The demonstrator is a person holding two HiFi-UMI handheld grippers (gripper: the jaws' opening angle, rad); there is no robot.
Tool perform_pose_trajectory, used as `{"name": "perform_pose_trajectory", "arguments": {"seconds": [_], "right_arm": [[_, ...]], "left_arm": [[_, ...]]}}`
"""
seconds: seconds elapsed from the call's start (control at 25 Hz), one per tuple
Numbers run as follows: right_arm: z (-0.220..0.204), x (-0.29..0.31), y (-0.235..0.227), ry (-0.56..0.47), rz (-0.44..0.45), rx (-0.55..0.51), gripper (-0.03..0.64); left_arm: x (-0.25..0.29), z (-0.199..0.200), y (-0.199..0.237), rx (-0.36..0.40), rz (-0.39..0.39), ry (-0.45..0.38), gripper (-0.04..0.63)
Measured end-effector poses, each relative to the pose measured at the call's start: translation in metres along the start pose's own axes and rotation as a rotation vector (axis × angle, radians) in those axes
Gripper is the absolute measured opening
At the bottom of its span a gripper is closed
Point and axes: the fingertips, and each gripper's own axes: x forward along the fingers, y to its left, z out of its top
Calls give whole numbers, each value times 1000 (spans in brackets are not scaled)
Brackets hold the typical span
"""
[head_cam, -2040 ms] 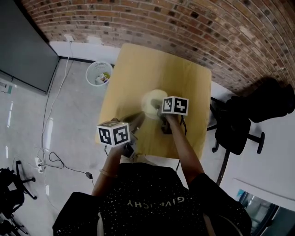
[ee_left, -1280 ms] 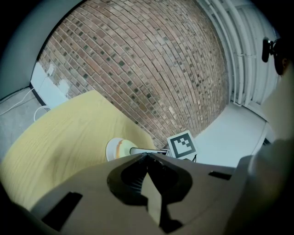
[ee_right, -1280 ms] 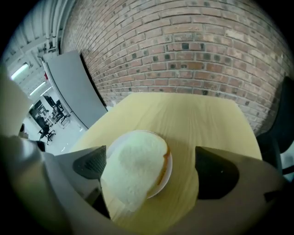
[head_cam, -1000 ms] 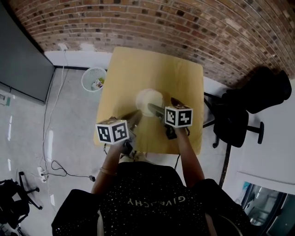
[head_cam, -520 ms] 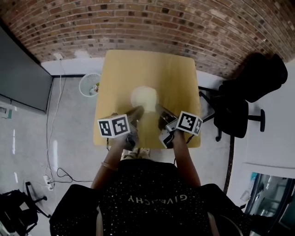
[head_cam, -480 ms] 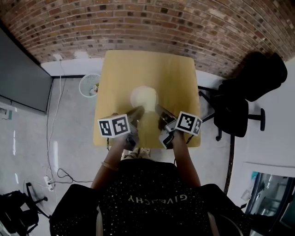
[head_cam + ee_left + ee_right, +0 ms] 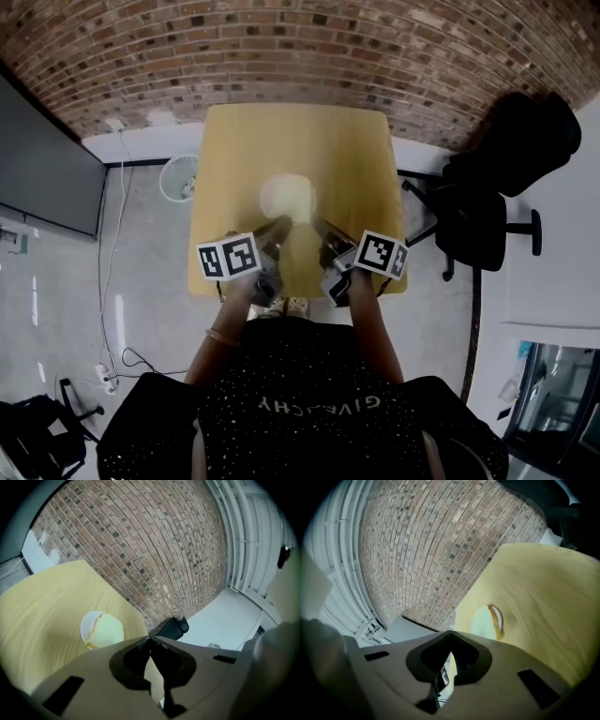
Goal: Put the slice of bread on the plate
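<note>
Our bread (image 7: 289, 197) lies on the plate (image 7: 86, 625) mid-desk (image 7: 347, 150), at 12 o'clock. Left claw (image 7: 278, 228) and right claw (image 7: 320, 229) are closed, empty. We judge it light, soft, crumbly: pinch the crust.

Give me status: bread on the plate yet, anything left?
Done: the bread slice lies on the plate, in the middle of the table. In hand: nothing. The left gripper and right gripper are both shut and empty, near the table's front edge, clear of the plate. Left: nothing visible, placement looks complete.
</note>
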Motion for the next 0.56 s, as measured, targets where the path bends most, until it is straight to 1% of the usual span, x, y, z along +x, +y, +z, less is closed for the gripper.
{"name": "perform_pose_trajectory", "arguments": {"seconds": [0.16, 0.36, 0.56], "right_arm": [[-2, 0, -3, -12, 6, 23, 11], [-1, 0, -7, -14, 8, 39, 11], [-2, 4, -4, -20, 27, 57, 11]], "left_arm": [[-2, -2, 7, -34, -1, -5, 11], [2, 2, 12, -31, 16, -13, 11], [2, 4, 16, -44, 10, -24, 11]]}}
